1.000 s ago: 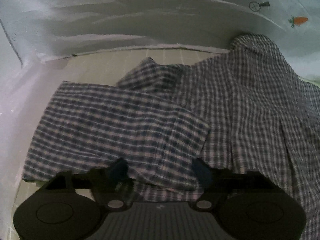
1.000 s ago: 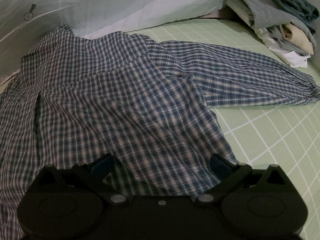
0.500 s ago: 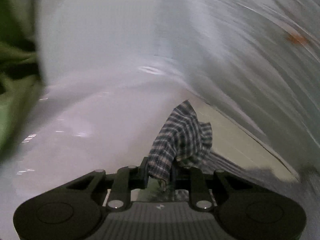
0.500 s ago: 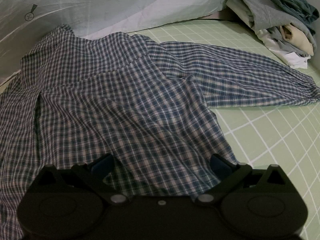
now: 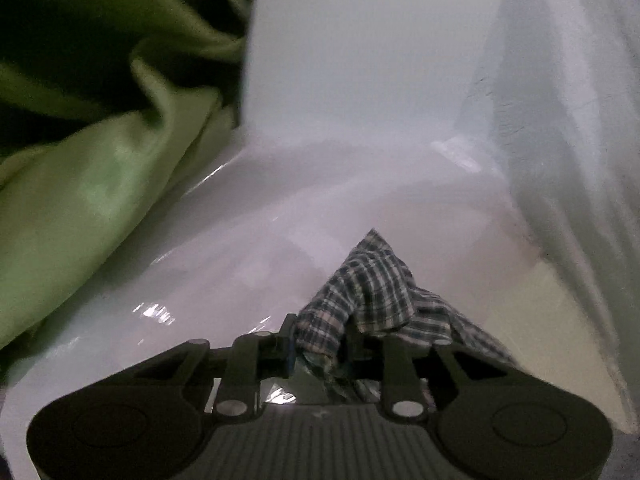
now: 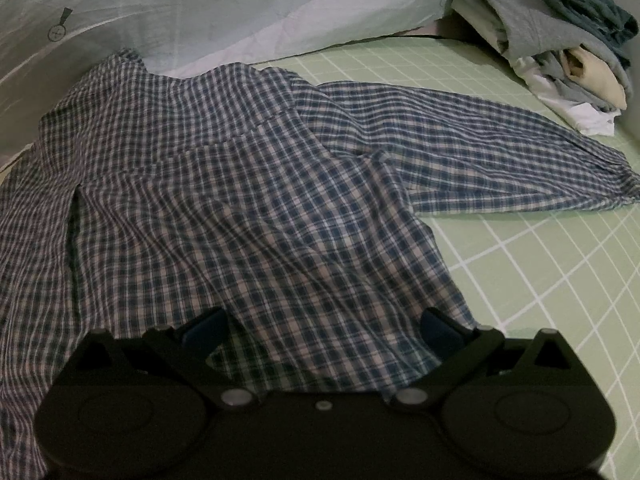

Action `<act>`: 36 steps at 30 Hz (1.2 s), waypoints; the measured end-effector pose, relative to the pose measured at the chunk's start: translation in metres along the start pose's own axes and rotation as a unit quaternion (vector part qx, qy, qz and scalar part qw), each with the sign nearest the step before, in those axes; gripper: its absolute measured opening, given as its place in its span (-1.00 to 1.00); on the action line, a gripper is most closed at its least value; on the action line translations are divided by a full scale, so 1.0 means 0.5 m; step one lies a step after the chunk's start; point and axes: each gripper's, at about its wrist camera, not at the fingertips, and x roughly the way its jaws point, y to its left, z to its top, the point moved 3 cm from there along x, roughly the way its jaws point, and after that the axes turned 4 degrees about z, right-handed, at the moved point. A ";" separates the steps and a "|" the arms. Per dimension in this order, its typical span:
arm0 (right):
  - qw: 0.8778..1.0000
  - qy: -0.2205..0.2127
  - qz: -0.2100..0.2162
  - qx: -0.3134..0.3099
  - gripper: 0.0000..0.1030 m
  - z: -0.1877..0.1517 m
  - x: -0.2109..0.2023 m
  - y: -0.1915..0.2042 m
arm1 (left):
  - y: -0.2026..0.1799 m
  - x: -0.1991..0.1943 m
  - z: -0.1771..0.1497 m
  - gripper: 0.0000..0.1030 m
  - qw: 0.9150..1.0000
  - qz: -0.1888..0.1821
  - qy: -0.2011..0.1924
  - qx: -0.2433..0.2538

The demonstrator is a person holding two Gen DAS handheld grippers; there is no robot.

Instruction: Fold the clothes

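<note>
Left gripper [image 5: 320,350] clamps the plaid shirt's [image 6: 248,200] sleeve [image 5: 360,300], mid-fold; right gripper [image 6: 324,328] gapes empty. Next: lay the sleeve across.

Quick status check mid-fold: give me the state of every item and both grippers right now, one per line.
Left gripper: shut on a bunched fold of plaid fabric; jaws have just been closing, then easing.
Right gripper: open, jaws wide over the hem.
Plaid shirt: spread on the bed, unfolded, one sleeve stretched out flat.
Clothes pile: heaped at the far corner, untidy.
Green sheet: flat.
</note>
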 end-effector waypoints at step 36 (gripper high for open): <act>1.000 -0.024 0.005 -0.005 1.00 -0.061 -0.081 -0.069 | -0.037 -0.119 -0.195 0.40 0.983 -0.060 0.028 0.168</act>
